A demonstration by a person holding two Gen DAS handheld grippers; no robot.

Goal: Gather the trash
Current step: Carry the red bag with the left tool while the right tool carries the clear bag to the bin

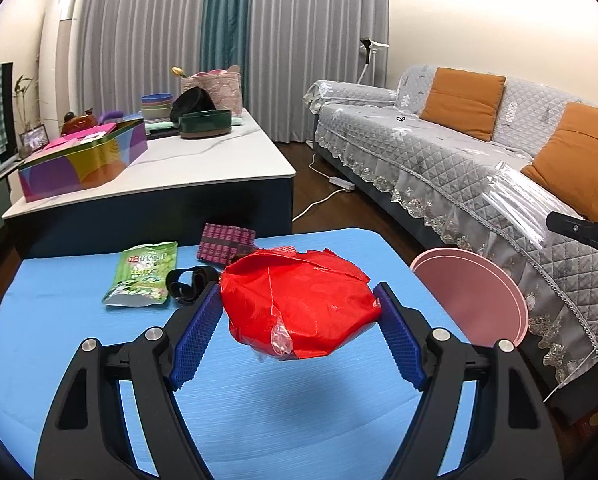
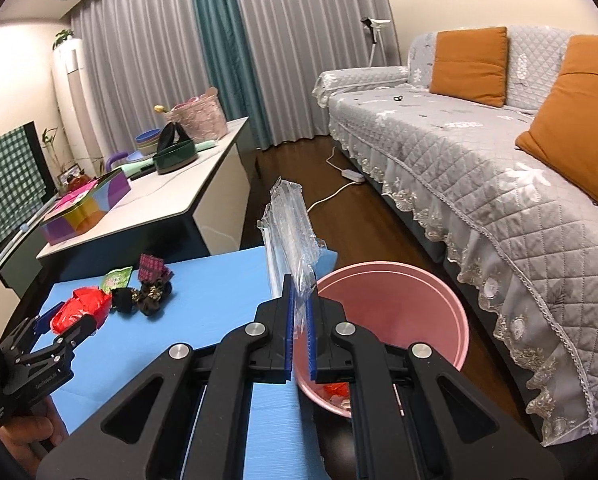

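Note:
My left gripper (image 1: pixel 299 300) is shut on a crumpled red wrapper (image 1: pixel 299 304), held just above the blue table (image 1: pixel 259 420); its blue pads (image 1: pixel 197 340) press both sides. The same grip shows at the left of the right wrist view, red wrapper (image 2: pixel 83 306). My right gripper (image 2: pixel 299 308) is shut on a clear plastic bag of straws (image 2: pixel 291 232), which sticks up beside the rim of the pink bin (image 2: pixel 399 312). That bag (image 1: pixel 519 204) and the bin (image 1: pixel 471 296) also appear at the right of the left wrist view.
On the blue table lie a green snack packet (image 1: pixel 143 276), a black strap (image 1: pixel 189 284) and a maroon patterned packet (image 1: pixel 227 242). Red scraps (image 2: pixel 337 390) lie in the bin. Behind stands a white table (image 1: pixel 203 164) with a colourful tin (image 1: pixel 83 160); a grey sofa (image 2: pixel 479 168) runs along the right.

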